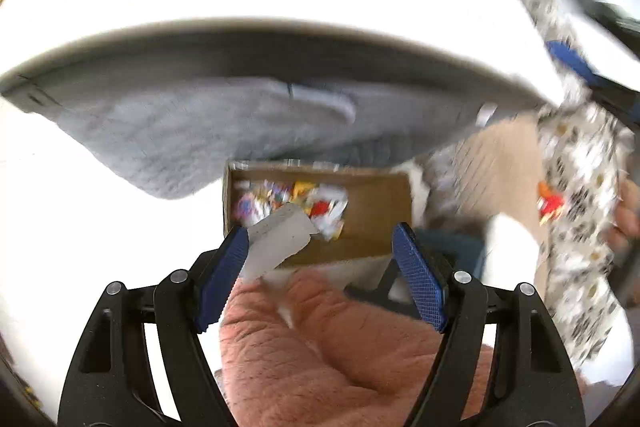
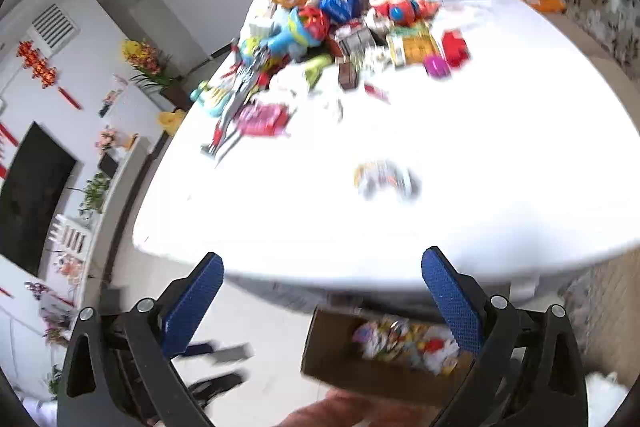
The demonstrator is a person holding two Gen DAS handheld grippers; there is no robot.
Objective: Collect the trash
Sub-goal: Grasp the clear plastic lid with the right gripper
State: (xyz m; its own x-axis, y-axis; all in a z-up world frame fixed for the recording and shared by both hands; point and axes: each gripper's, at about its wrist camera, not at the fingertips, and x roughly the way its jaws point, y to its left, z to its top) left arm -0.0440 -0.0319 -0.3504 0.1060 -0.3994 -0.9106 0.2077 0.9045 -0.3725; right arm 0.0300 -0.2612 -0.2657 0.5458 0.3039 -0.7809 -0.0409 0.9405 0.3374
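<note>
Cardboard box [image 1: 372, 223] holding colourful wrappers [image 1: 296, 203], crumpled wrapper [image 2: 386, 179] on tabletop

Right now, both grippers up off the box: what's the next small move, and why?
Probably send the right gripper out over the white table to the crumpled wrapper lying alone near its front edge. Its jaws stand open with nothing between them, the cardboard box below already holds wrappers, and that piece looks like the nearest loose trash.

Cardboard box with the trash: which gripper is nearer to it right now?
Left. The left gripper hangs open just above the cardboard box. The right gripper, open, sits higher, looking over the white table edge.
</note>
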